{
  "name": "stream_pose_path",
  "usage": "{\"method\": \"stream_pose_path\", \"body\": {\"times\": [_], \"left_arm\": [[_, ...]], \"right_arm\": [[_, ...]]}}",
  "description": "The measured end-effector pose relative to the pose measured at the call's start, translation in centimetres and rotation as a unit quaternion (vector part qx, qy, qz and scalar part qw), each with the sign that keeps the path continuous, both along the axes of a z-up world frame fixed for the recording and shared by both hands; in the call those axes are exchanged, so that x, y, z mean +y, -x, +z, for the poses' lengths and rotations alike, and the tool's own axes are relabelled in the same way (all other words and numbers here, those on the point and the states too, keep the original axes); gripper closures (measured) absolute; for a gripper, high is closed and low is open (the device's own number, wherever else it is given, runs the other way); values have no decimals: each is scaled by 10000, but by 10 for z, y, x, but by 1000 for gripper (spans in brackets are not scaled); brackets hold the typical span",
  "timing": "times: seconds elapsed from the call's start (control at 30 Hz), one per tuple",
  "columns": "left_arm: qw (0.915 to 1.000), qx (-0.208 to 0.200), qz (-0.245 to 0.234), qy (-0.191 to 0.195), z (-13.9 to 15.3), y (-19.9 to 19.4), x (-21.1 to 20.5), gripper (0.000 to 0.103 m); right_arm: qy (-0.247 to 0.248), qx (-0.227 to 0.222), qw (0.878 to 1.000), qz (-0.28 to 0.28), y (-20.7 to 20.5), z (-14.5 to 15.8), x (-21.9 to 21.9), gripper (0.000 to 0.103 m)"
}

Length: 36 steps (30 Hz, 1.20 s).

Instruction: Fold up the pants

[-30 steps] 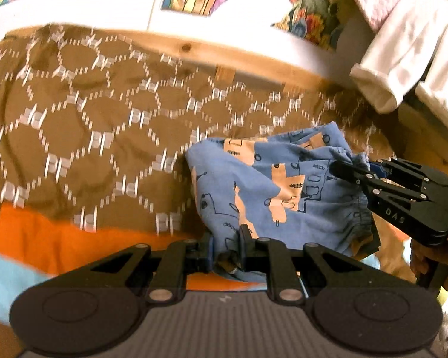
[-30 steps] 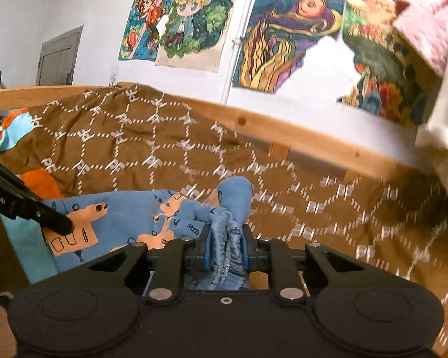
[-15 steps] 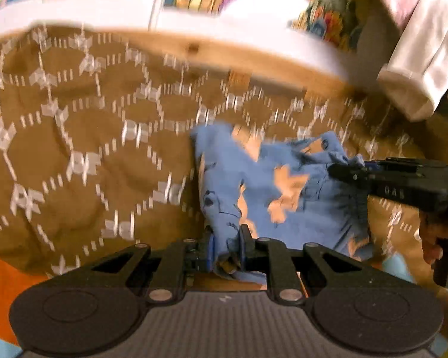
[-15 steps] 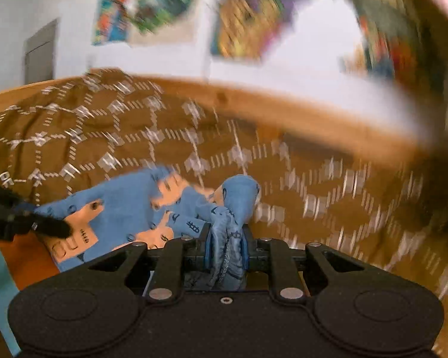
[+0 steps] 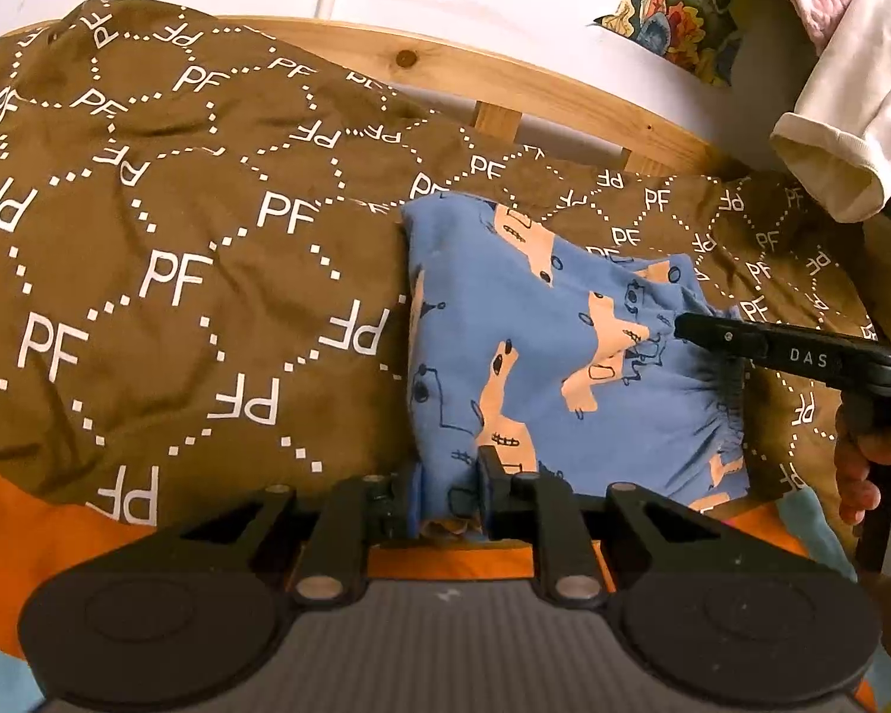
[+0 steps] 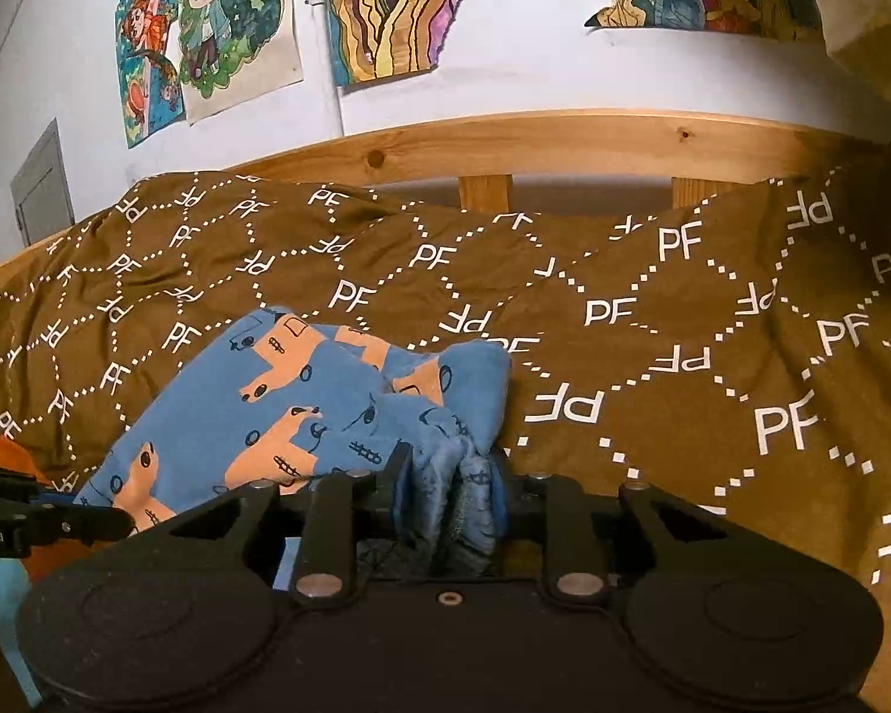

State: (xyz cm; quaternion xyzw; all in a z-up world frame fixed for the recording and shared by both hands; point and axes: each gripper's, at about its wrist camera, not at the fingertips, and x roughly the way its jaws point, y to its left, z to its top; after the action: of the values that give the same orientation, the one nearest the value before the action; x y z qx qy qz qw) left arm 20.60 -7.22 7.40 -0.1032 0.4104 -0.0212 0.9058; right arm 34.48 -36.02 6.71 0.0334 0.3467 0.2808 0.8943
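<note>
Blue pants (image 5: 534,356) with orange car prints lie folded on the brown blanket (image 5: 178,273). My left gripper (image 5: 449,499) pinches their near edge, and its jaws are opening slightly with cloth still filling the gap. In the right wrist view the pants (image 6: 279,392) spread to the left. My right gripper (image 6: 448,493) has the bunched waistband between its pads, which still touch it as the jaws open. In the left wrist view the right gripper (image 5: 689,327) reaches in from the right over the gathered waistband. The left gripper (image 6: 122,523) shows at the lower left.
A wooden bed rail (image 5: 505,71) runs behind the blanket, with drawings on the wall above. White and pink garments (image 5: 849,136) hang at the upper right. An orange sheet (image 5: 41,535) lies at the near edge. A person's hand (image 5: 855,475) grips the right tool.
Both grippers came down with the pants, which now rest flatter on the blanket. The right gripper rolled level and shifted sideways, and its jaws stand wider around the waistband.
</note>
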Motion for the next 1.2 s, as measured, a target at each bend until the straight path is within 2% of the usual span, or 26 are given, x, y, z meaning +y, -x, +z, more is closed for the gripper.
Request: {"method": "stream_pose_path", "body": {"times": [0.13, 0.2, 0.23, 0.37, 0.43, 0.5, 0.63, 0.67, 0.7, 0.87, 1.03, 1.2], "left_arm": [[9999, 79, 41, 48, 0, -1, 1, 76], [9999, 104, 49, 73, 0, 1, 2, 73], [9999, 100, 49, 45, 0, 1, 2, 72], [9999, 111, 69, -18, 2, 1, 1, 67], [9999, 103, 77, -15, 3, 2, 0, 61], [9999, 64, 101, -27, 6, 3, -1, 43], [9998, -46, 180, -1, 13, 7, -2, 25], [9998, -75, 201, -17, 14, 8, -2, 16], [9996, -119, 235, -53, 16, 10, -3, 9], [9988, -282, 367, -179, 24, 16, -7, 0], [9960, -515, 646, -327, 33, 25, -9, 0], [9927, -766, 694, -623, 39, 34, -13, 0]], "right_arm": [[103, -89, 9999, -4, 4, 3, -1, 65], [222, -174, 9996, -68, 7, 6, -1, 44], [249, -222, 9994, -90, 8, 6, -1, 41], [317, -317, 9989, -117, 11, 8, -2, 35], [359, -372, 9986, -141, 13, 9, -1, 31], [397, -439, 9981, -149, 14, 10, -1, 23], [391, -591, 9973, -214, 21, 15, -3, 6], [365, -634, 9970, -248, 24, 17, -4, 1], [336, -676, 9967, -298, 26, 18, -5, 1], [299, -833, 9947, -521, 41, 23, -3, 1], [405, -1022, 9915, -702, 57, 30, 1, 1], [392, -1045, 9890, -968, 71, 38, 1, 1]]}}
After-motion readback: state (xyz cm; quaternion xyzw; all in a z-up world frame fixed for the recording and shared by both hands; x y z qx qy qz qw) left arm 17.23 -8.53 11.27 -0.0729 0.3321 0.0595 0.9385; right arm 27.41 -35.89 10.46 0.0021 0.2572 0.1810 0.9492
